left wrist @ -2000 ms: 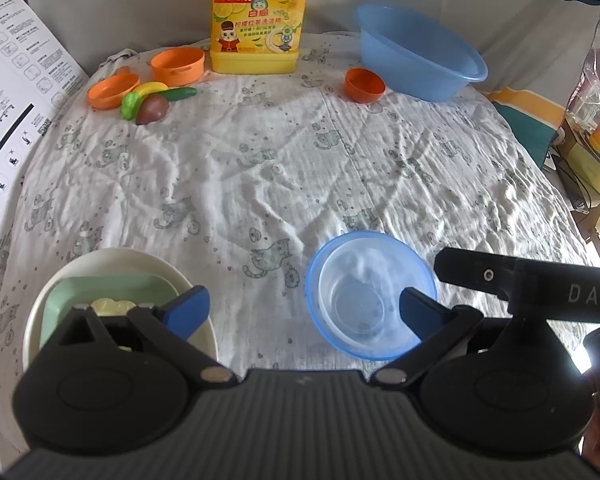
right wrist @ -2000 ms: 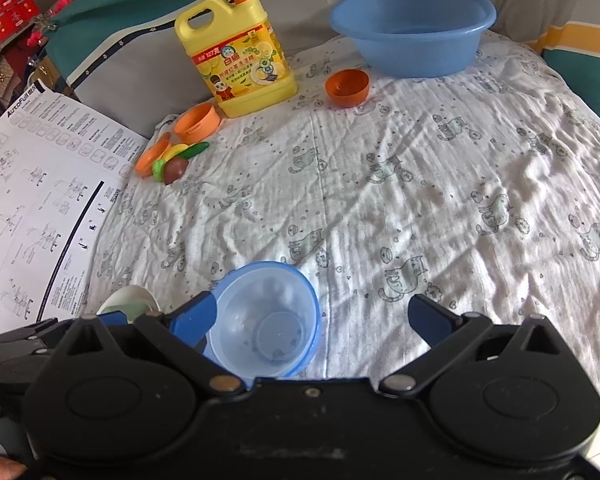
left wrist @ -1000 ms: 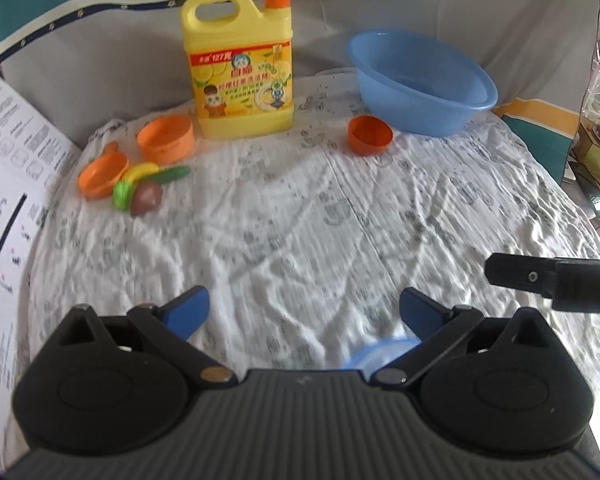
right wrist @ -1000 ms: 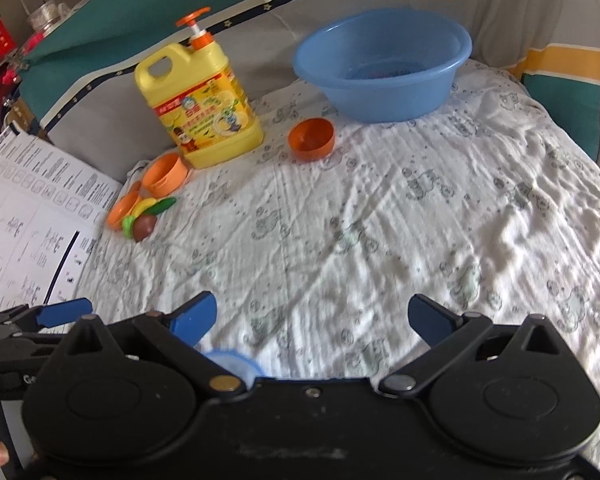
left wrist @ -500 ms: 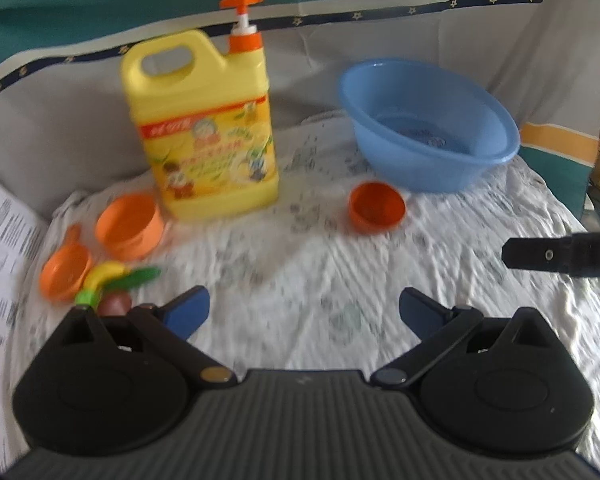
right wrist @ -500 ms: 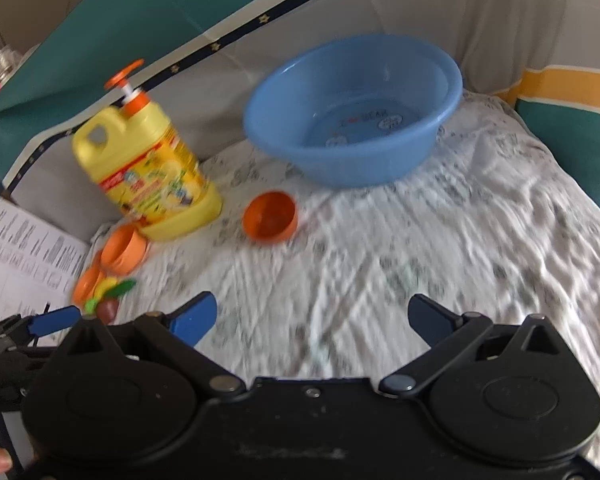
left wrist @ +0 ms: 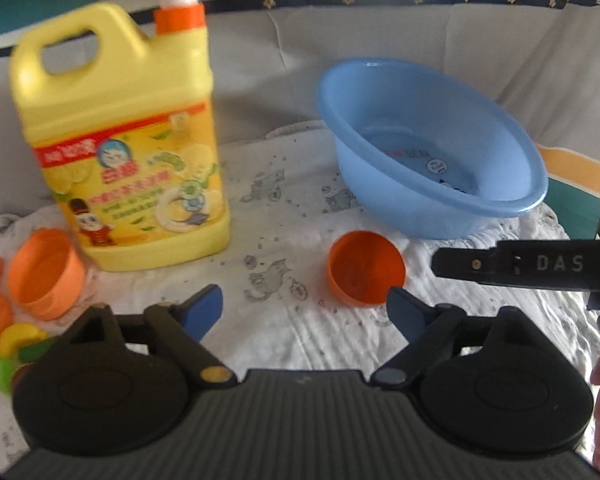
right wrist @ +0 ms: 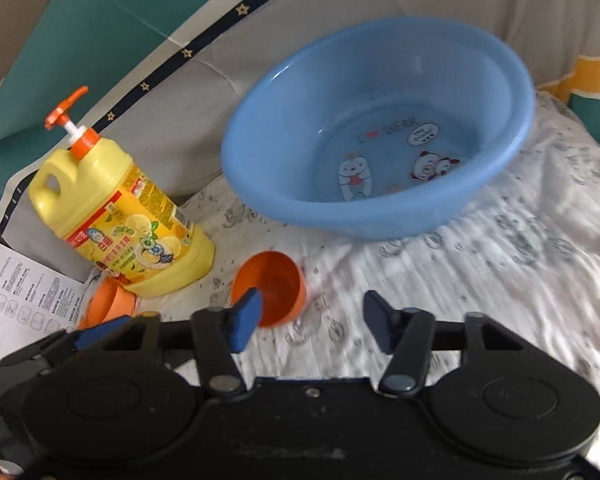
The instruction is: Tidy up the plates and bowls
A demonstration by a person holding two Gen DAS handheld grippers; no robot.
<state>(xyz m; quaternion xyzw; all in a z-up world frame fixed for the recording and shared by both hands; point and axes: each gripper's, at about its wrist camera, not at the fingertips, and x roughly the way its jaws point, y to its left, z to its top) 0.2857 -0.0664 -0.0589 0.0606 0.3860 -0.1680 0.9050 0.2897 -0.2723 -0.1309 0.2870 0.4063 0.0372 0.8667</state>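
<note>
A small dark-orange bowl (left wrist: 365, 267) lies tipped on the patterned cloth, just ahead of my left gripper (left wrist: 304, 312), near its right fingertip. In the right wrist view the same bowl (right wrist: 269, 288) sits right behind the left fingertip of my right gripper (right wrist: 314, 318). Both grippers are open and empty. A lighter orange bowl (left wrist: 44, 272) stands at the left, next to the yellow bottle. A large blue basin (left wrist: 428, 148) stands at the back right; it also shows in the right wrist view (right wrist: 376, 128).
A yellow dish-soap bottle (left wrist: 120, 140) with an orange pump stands at the back left. Toy fruit and an orange scoop (left wrist: 4, 340) lie at the left edge. A printed paper sheet (right wrist: 16, 296) lies left. My right gripper's arm (left wrist: 532, 266) reaches in from the right.
Both grippers have moved forward toward the back of the cloth. The clear blue bowl and the white plate have dropped out of view. The orange bowl and basin are now close.
</note>
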